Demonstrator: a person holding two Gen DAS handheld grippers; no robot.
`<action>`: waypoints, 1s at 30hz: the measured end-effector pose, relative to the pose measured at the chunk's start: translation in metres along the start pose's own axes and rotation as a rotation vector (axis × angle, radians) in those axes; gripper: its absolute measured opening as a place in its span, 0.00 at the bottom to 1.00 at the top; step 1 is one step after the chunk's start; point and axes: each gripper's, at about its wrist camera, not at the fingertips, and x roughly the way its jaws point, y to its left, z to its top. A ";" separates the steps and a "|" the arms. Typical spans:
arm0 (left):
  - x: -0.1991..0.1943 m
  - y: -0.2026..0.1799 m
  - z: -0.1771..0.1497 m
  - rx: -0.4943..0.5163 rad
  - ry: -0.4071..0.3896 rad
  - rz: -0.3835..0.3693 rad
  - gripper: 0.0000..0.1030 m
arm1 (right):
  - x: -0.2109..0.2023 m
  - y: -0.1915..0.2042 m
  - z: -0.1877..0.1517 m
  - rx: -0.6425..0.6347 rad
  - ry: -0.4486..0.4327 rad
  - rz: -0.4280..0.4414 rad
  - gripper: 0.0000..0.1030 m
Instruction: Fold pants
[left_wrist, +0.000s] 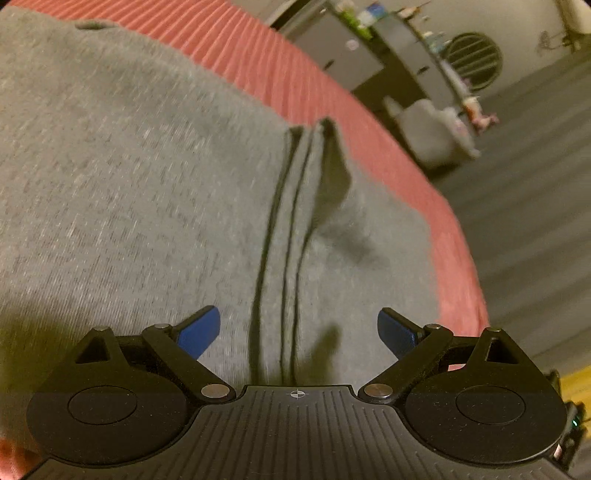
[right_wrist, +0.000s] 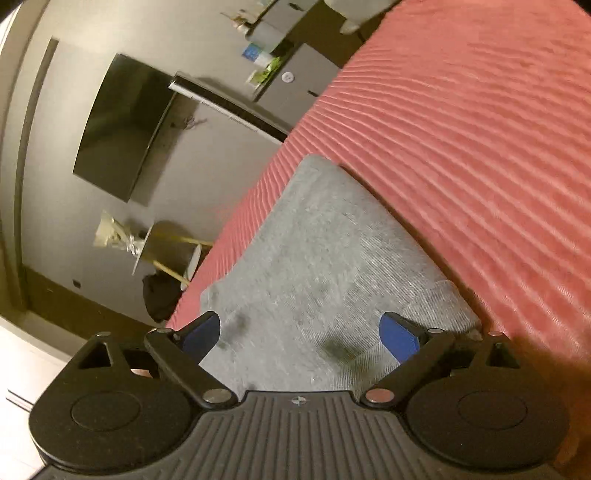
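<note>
Your biggest thing here is the bed (left_wrist: 258, 62), w/ a red ribbed cover. It fills most of the right cam view too (right_wrist: 480, 129).

The pants (left_wrist: 129, 184) lie flat on the bed. They're grey. In the left cam they take up most of the pic, and a folded edge w/ dark seam lines runs up the middle, away from you. The red cover shows past them at the top & right. In the right cam the pants (right_wrist: 325, 251) look like a long grey strip near the bed's edge, w/ a cuff end close to your right blue pad.

Behind the bed you can see a grey wall w/ a dark TV (right_wrist: 122, 129) on it, and a cabinet (left_wrist: 351, 59) w/ small stuff on top. That part is blurry.

Your left tongs (left_wrist: 298, 330) are wide open. The blue pads (left_wrist: 199, 332) sit far apart, just over the pants, and hold nothing.

Your right tongs (right_wrist: 300, 332) are wide open too. They hang over the pants' near end & grip nothing. Can't tell if the pads touch the cloth.
</note>
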 end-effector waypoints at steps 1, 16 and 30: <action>0.000 0.001 -0.001 -0.015 -0.017 -0.021 0.94 | 0.003 0.003 -0.001 -0.025 0.001 -0.004 0.92; 0.016 0.009 -0.008 -0.084 -0.023 -0.098 0.17 | 0.018 0.019 -0.006 -0.161 -0.010 -0.048 0.96; -0.053 0.015 -0.018 0.113 -0.217 0.204 0.22 | 0.016 0.017 -0.001 -0.163 -0.047 -0.056 0.96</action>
